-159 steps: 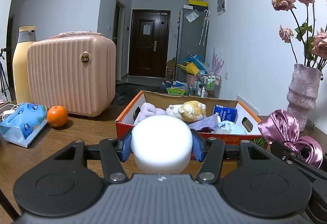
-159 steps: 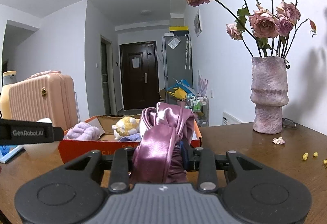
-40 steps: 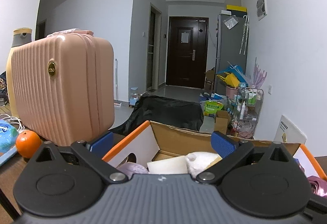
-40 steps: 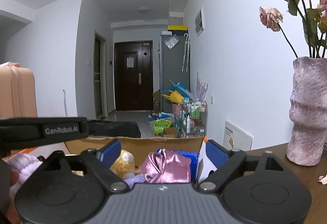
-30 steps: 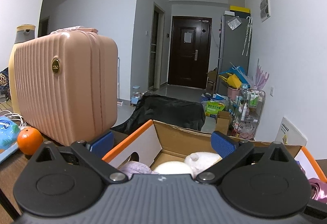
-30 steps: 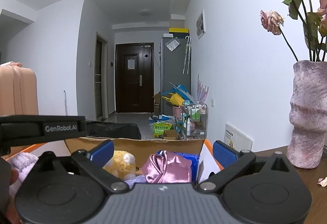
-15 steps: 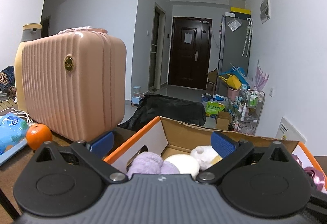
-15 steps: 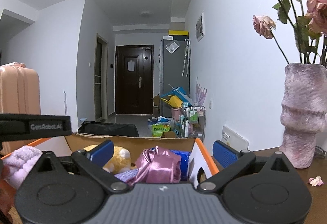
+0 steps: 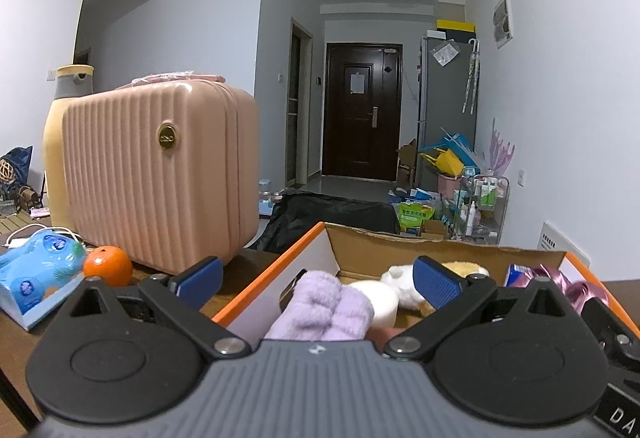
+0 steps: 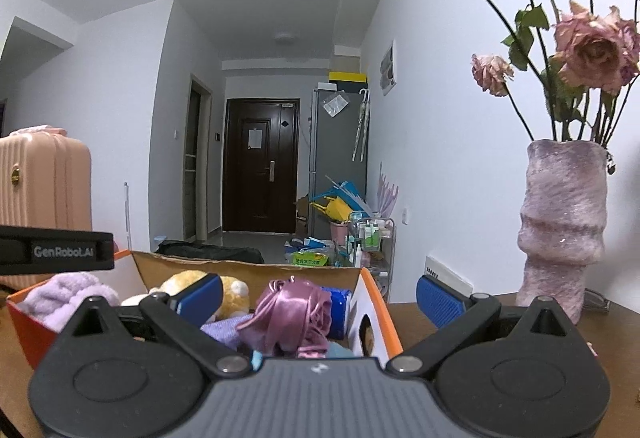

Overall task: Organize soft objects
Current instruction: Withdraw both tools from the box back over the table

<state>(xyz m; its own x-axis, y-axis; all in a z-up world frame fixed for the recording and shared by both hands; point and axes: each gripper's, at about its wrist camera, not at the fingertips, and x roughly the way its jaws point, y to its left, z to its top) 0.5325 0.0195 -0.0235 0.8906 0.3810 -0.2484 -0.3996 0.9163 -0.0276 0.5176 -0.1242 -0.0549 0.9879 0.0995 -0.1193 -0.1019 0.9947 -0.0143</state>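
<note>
An orange cardboard box stands on the brown table and holds soft things. In it lie a lilac towel, a white foam ball, a yellow and white plush toy and a pink satin cloth. My left gripper is open and empty, just before the box's near left side. My right gripper is open and empty, just before the box's right end, the satin cloth between its pads.
A pink suitcase stands left of the box with a yellow bottle behind it. An orange and a blue tissue pack lie at the left. A purple vase of dried roses stands at the right. Crumbs lie on the table there.
Both grippers have let go of their loads: the white ball and the satin cloth now lie in the box. Over the last second both grippers have drawn back from the box, open.
</note>
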